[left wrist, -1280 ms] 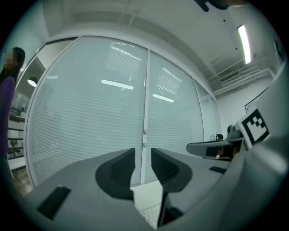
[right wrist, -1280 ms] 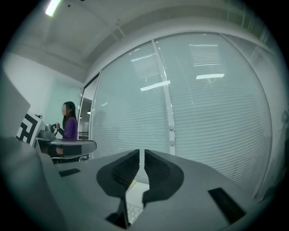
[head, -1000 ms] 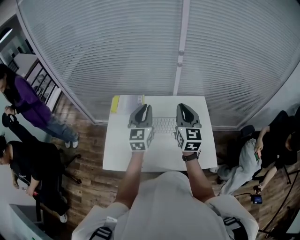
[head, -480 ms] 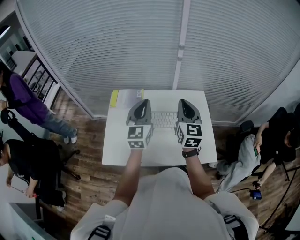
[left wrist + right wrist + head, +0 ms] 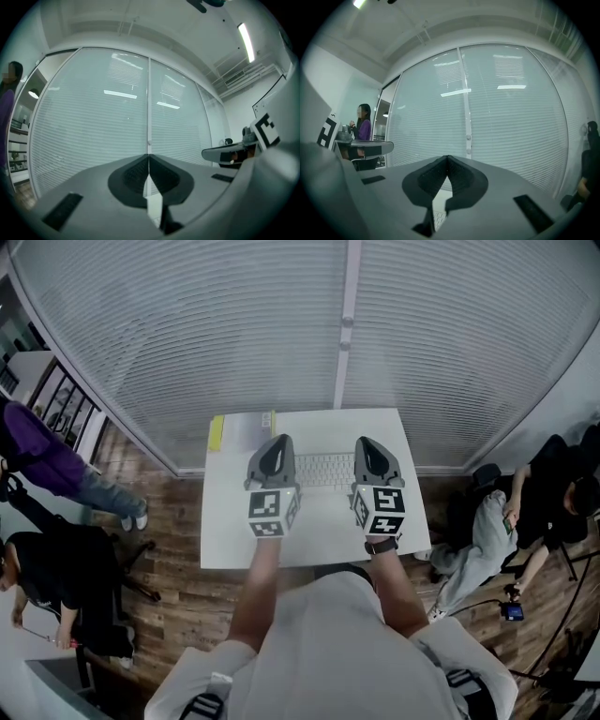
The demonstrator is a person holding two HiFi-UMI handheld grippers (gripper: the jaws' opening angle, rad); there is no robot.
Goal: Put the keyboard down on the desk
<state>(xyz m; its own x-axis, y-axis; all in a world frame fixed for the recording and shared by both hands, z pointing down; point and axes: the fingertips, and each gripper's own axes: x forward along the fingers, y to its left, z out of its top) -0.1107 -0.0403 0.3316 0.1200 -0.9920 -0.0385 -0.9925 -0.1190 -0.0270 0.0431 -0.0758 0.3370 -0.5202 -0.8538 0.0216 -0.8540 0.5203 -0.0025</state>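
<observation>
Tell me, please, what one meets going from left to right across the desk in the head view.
A yellow strip, the left gripper, the keyboard, the right gripper.

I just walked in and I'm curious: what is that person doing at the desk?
A person stands at a white desk with tongs in each hand. The left tongs and the right tongs are both shut and hold nothing. They are over the two ends of a white keyboard, which lies on the desk.
</observation>
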